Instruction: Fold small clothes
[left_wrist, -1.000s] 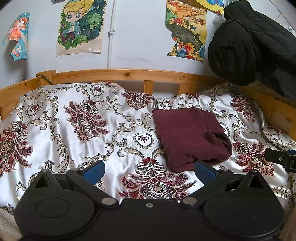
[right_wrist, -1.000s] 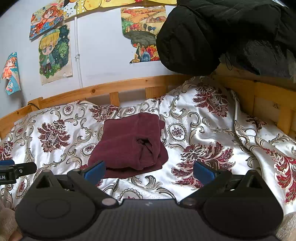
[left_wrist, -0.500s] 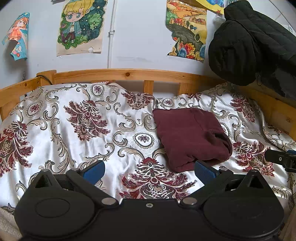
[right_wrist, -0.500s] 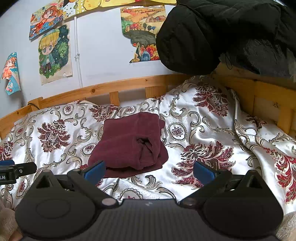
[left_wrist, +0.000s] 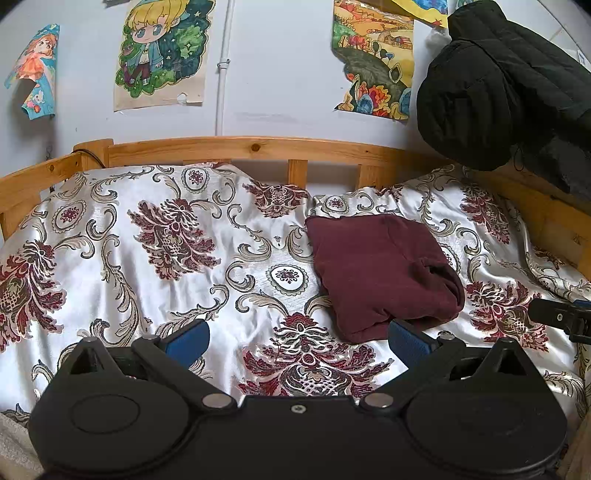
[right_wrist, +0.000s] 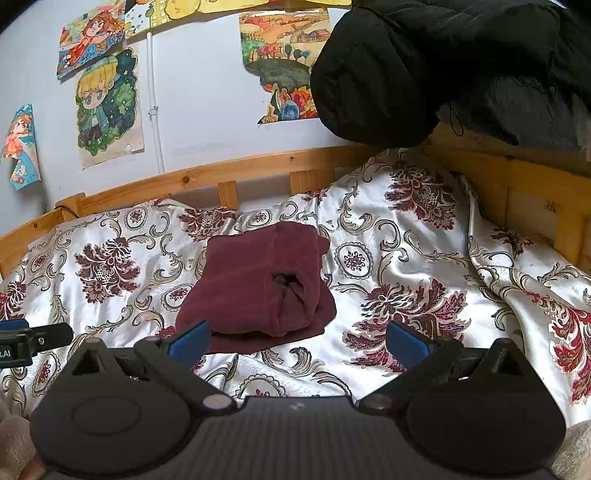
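Note:
A dark maroon garment (left_wrist: 380, 269) lies folded into a compact rectangle on the floral satin bedspread (left_wrist: 155, 258). It also shows in the right wrist view (right_wrist: 258, 288), with a rolled opening on its right side. My left gripper (left_wrist: 298, 341) is open and empty, just in front of the garment's near left corner. My right gripper (right_wrist: 298, 339) is open and empty, just in front of the garment's near edge. Each gripper's tip shows at the edge of the other's view.
A wooden bed rail (left_wrist: 240, 147) runs along the back and the right side (right_wrist: 535, 192). A black padded jacket (left_wrist: 509, 81) hangs over the right rail. Posters hang on the wall behind. A beige fuzzy blanket (right_wrist: 576, 450) lies at the near edge.

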